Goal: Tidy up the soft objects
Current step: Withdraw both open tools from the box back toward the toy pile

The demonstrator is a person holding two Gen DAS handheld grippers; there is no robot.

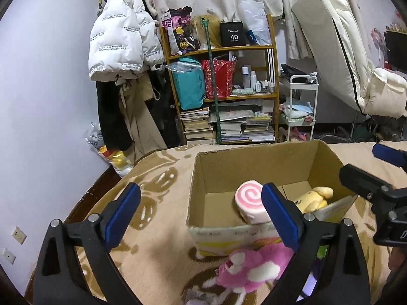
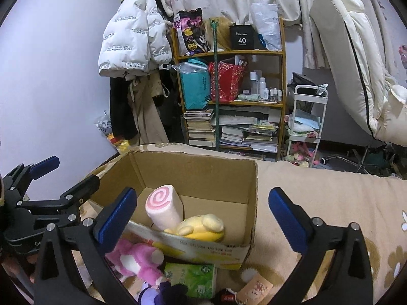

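Note:
An open cardboard box (image 1: 254, 160) (image 2: 193, 170) sits on a beige patterned blanket. Inside it lean a pink-and-white swirl roll plush (image 1: 250, 202) (image 2: 162, 207) and a yellow plush (image 1: 314, 197) (image 2: 201, 226). In front of the box lies a pink-and-white plush (image 1: 251, 269) (image 2: 137, 259), with a green tissue pack (image 2: 192, 278) and a dark purple plush (image 2: 162, 291) beside it. My left gripper (image 1: 201, 213) is open, near the box's front left, nothing between its blue pads. My right gripper (image 2: 201, 218) is open over the box's front edge, also with nothing held.
A wooden shelf (image 1: 221, 81) of bags, bottles and stacked books stands behind the bed. Coats (image 1: 122, 38) hang left on the wall. A white trolley (image 1: 302, 106) and a leaning mattress (image 1: 338, 50) are at right. A small pink card (image 2: 255, 288) lies on the blanket.

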